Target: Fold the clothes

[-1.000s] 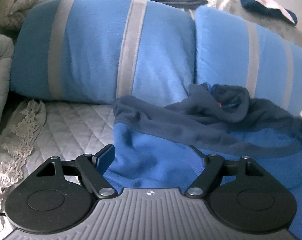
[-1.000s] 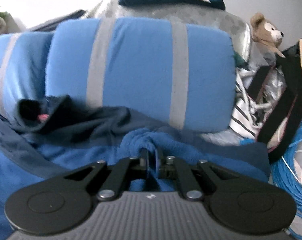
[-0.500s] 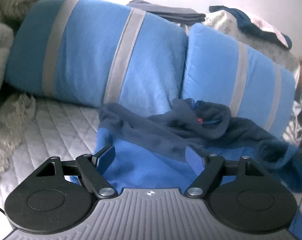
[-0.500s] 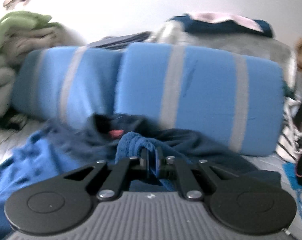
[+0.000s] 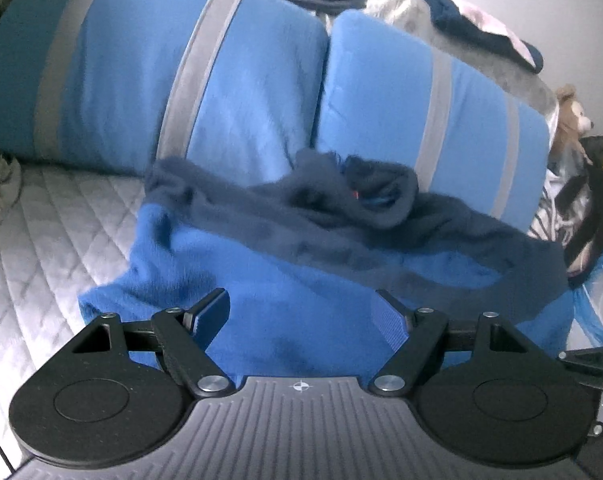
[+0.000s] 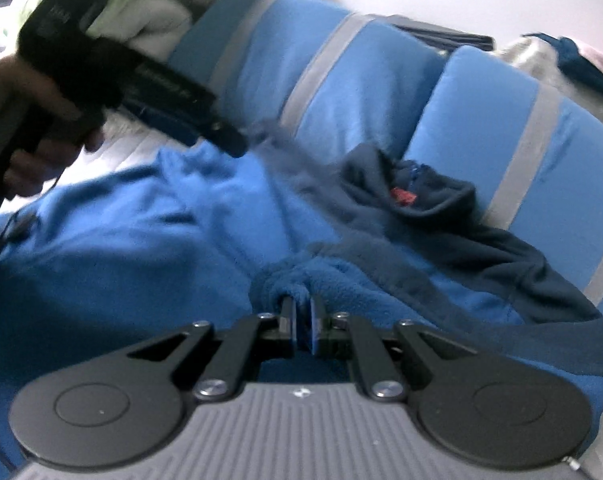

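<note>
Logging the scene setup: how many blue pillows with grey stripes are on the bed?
2. One blue pillow lies at the left, the other beside it at the right, both behind the blue fleece. Others may be hidden.

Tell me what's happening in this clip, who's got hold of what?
A person is folding a blue fleece top with a navy collar on a quilted bed, in front of two blue striped pillows. The right tool pinches a bunched fold of the fleece; its jaws have just eased apart slightly with the cloth between them. The left tool hangs open over the garment, gripping nothing. The hand carrying it shows in the right view.
</note>
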`<state>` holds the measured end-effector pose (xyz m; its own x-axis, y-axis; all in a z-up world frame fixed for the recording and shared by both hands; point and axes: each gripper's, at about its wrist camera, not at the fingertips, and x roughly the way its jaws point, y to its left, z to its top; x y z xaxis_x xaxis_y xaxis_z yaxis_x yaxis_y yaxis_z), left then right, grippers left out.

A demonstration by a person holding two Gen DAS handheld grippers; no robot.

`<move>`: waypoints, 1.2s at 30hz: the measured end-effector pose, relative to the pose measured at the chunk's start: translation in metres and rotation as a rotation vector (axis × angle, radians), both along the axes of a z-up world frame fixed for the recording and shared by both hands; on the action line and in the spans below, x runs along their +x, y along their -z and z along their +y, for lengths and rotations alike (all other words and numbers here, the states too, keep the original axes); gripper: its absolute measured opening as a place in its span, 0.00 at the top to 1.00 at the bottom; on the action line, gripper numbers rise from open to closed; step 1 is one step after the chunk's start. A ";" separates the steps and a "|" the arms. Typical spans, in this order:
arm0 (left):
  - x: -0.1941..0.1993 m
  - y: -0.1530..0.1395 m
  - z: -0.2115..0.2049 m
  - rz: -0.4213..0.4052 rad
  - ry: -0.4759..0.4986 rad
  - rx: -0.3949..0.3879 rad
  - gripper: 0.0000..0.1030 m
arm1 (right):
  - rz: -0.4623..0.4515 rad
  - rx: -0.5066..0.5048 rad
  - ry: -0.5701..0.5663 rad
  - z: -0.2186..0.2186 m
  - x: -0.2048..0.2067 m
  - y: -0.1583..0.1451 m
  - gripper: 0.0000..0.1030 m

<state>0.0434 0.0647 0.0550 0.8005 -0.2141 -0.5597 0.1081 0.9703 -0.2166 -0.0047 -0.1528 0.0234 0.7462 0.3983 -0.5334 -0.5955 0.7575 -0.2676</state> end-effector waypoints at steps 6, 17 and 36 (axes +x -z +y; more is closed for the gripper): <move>0.000 0.006 0.000 0.028 0.017 0.005 0.25 | -0.063 -0.081 -0.003 0.006 0.001 0.003 0.56; -0.002 0.006 -0.008 0.036 0.048 0.000 0.25 | -0.174 -0.199 -0.055 0.002 -0.002 0.002 0.34; 0.001 -0.010 -0.018 0.001 0.049 -0.075 0.25 | -0.106 -0.052 -0.055 -0.002 0.020 -0.022 0.92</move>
<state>0.0445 0.0467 0.0654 0.7876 -0.2942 -0.5413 0.1550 0.9450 -0.2881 0.0156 -0.1548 0.0456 0.7773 0.4140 -0.4737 -0.6021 0.7078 -0.3693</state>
